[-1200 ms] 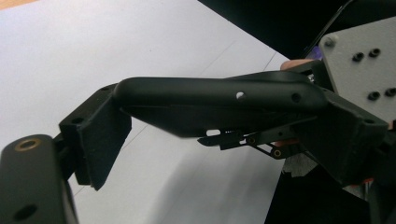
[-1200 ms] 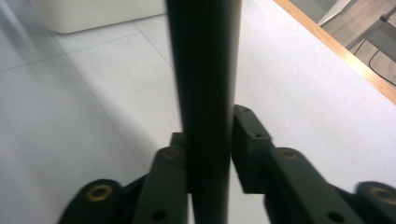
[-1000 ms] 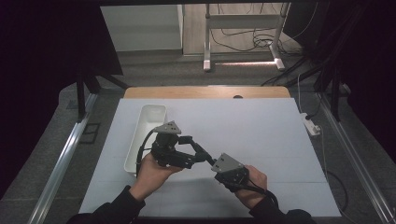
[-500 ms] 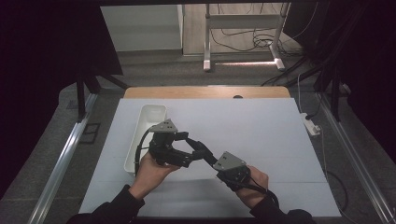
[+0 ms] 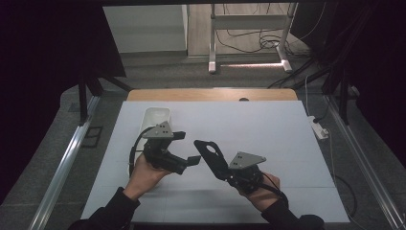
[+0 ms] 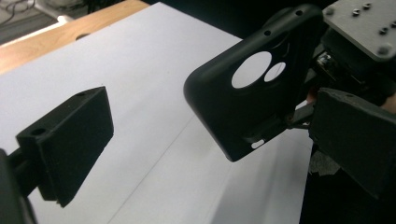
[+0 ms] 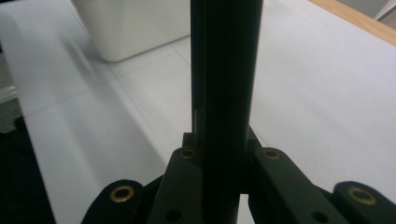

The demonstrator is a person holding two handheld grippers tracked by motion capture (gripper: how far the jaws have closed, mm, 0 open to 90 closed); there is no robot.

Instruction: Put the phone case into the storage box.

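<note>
black phone case [image 5: 210, 157] is clenched edge-on in the right tongs [image 5: 225, 173], raised over the white bench [image 5: 268, 139]. left tongs [image 5: 187, 147] gape wide just beside it. a handover looks in hand; next the left must close squarely on the case's free end.

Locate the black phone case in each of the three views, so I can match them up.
High view: the black phone case sits centre, tilted up from the right hand-held gripper.
Left gripper view: upper right, camera cutouts facing the lens.
Right gripper view: edge-on, a dark vertical bar at centre.
Shared landmark: the white tray.
</note>
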